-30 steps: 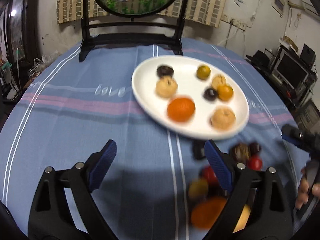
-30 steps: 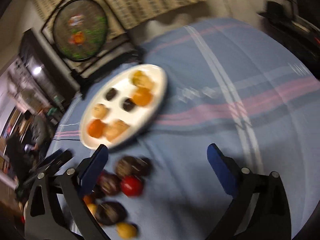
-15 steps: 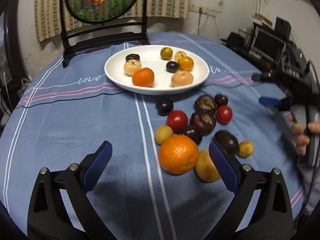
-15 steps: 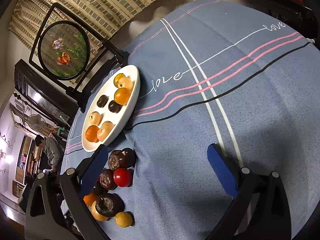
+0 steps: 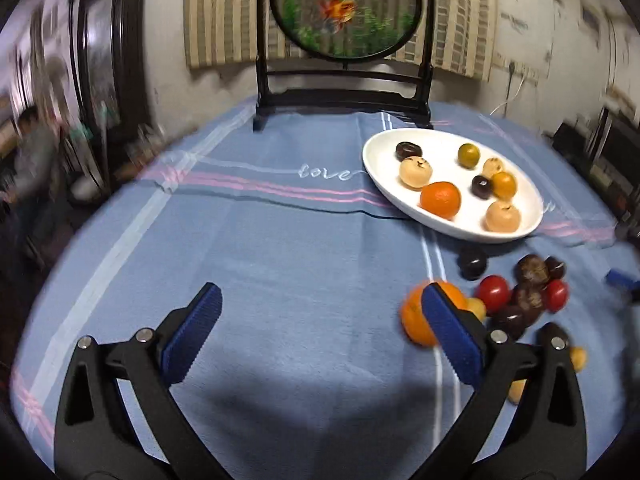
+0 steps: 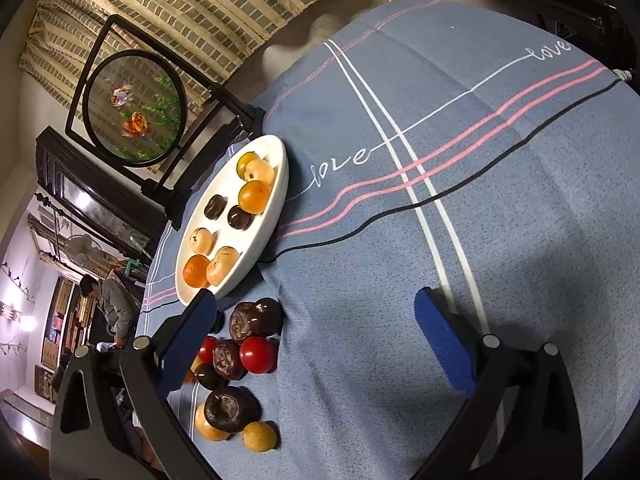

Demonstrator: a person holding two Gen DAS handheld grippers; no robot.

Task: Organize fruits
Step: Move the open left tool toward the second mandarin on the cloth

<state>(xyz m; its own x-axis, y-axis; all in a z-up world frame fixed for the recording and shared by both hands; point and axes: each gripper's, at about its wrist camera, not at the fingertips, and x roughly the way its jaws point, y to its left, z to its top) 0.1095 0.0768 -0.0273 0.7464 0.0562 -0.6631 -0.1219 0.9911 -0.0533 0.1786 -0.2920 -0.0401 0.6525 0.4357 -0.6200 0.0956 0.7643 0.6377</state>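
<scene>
A white oval plate (image 5: 520,224) (image 6: 280,184) holds several fruits, among them an orange (image 5: 440,199). Loose fruits lie on the blue cloth in front of it: a large orange (image 5: 416,316), red tomatoes (image 5: 493,289) (image 6: 258,355), dark brown fruits (image 6: 230,408) and small yellow ones (image 6: 259,436). My left gripper (image 5: 318,326) is open and empty over bare cloth, left of the pile. My right gripper (image 6: 316,332) is open and empty, its left finger (image 6: 188,338) beside the pile.
A round goldfish screen on a black stand (image 5: 346,8) (image 6: 134,104) stands behind the plate. The blue striped tablecloth (image 5: 260,240) covers a round table. A person (image 6: 108,308) stands beyond the table's left side.
My left gripper has swung left, so the pile and plate now sit at the right of its view. My right gripper has barely moved.
</scene>
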